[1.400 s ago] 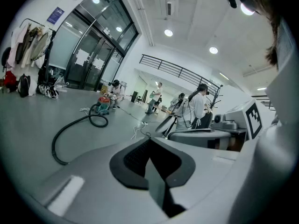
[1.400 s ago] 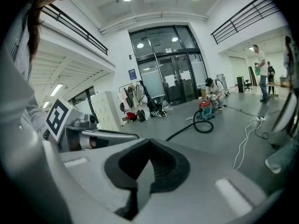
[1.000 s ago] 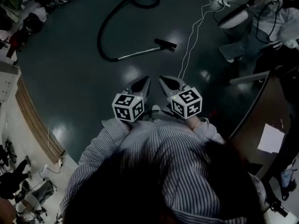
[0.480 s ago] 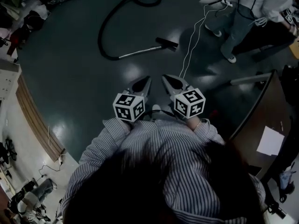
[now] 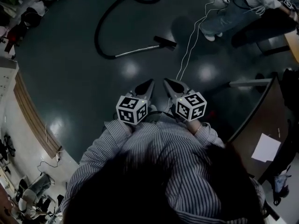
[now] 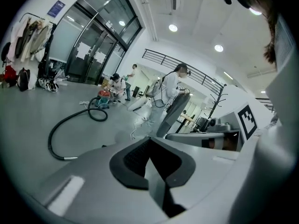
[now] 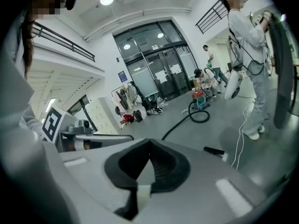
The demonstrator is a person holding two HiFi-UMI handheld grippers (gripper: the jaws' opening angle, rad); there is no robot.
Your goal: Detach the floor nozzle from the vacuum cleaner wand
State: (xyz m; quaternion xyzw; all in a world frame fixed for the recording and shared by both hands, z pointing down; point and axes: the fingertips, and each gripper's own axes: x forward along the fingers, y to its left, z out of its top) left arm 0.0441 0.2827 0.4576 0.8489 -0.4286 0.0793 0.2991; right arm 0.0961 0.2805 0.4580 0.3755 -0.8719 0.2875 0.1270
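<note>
The vacuum's black floor nozzle (image 5: 165, 42) lies on the dark floor, joined to the silver wand (image 5: 135, 51). From the wand a black hose (image 5: 100, 29) curves away to the far side. My left gripper (image 5: 150, 82) and right gripper (image 5: 166, 82) hover side by side, well short of the nozzle, both shut and holding nothing. In the right gripper view the nozzle (image 7: 215, 150) shows just past the shut right gripper (image 7: 149, 144). In the left gripper view the hose (image 6: 52, 136) and the wand's end (image 6: 70, 158) lie beyond the shut left gripper (image 6: 149, 140); the nozzle is hidden there.
A person (image 5: 233, 10) stands at the far right by a white cable (image 5: 189, 45) trailing across the floor. A table edge (image 5: 261, 111) with a paper sheet (image 5: 265, 148) is on the right. A wooden bench (image 5: 32, 115) runs along the left. The vacuum canister (image 7: 201, 96) sits far back.
Both grippers have edged a little forward and down, staying shut. The person at the far right has walked to the left. The nozzle and wand have not moved.
</note>
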